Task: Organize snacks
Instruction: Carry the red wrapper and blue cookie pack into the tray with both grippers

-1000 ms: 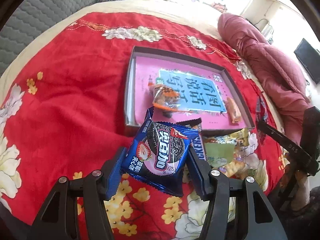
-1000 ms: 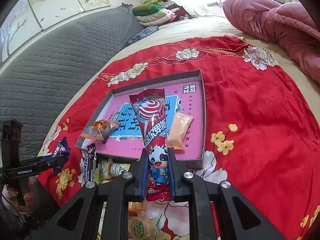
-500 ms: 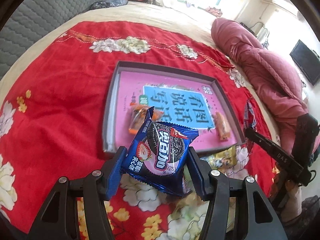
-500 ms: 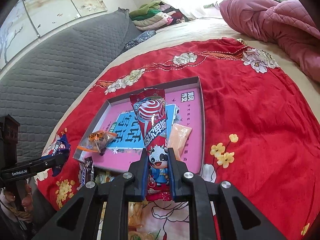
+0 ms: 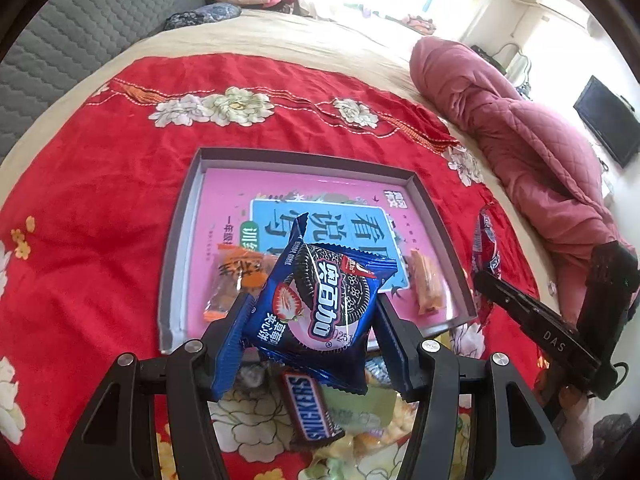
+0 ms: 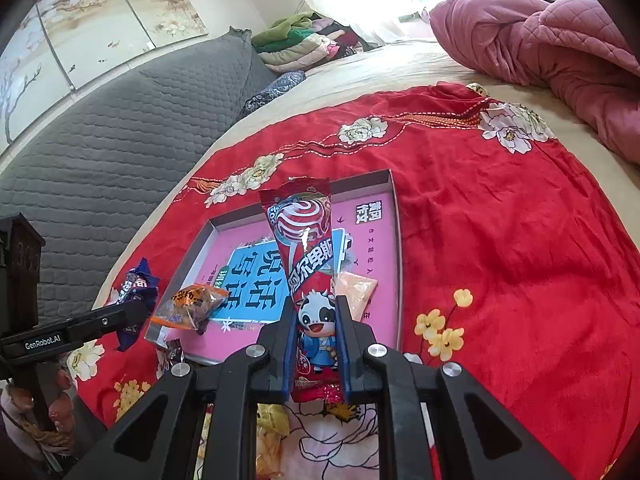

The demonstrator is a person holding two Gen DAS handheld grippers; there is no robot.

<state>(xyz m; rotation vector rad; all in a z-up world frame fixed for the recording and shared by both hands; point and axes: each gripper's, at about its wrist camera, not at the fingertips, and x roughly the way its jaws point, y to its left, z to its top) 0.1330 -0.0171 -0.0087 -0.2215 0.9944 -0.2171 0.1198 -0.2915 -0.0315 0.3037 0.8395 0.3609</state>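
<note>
My left gripper (image 5: 316,320) is shut on a blue Oreo cookie packet (image 5: 320,304), held above the near edge of a shallow grey box lid (image 5: 188,208) with a pink printed floor. My right gripper (image 6: 316,320) is shut on a long red candy packet (image 6: 304,236) with a cartoon cow, which stands up over the same box lid (image 6: 394,240). Inside the lid lie an orange-wrapped snack (image 5: 236,280) and a pale orange stick packet (image 5: 426,284). A Snickers bar (image 5: 308,412) and other loose snacks lie below the left gripper.
The lid rests on a red flowered cloth (image 5: 100,200) spread over a bed. A pink quilt (image 5: 532,136) is bunched at the right, a grey padded headboard (image 6: 100,148) at the left, folded clothes (image 6: 304,40) at the far end.
The left gripper with the Oreo packet has moved right along the lid's near edge, so the lid now sits straight ahead. The right gripper holds about the same place.
</note>
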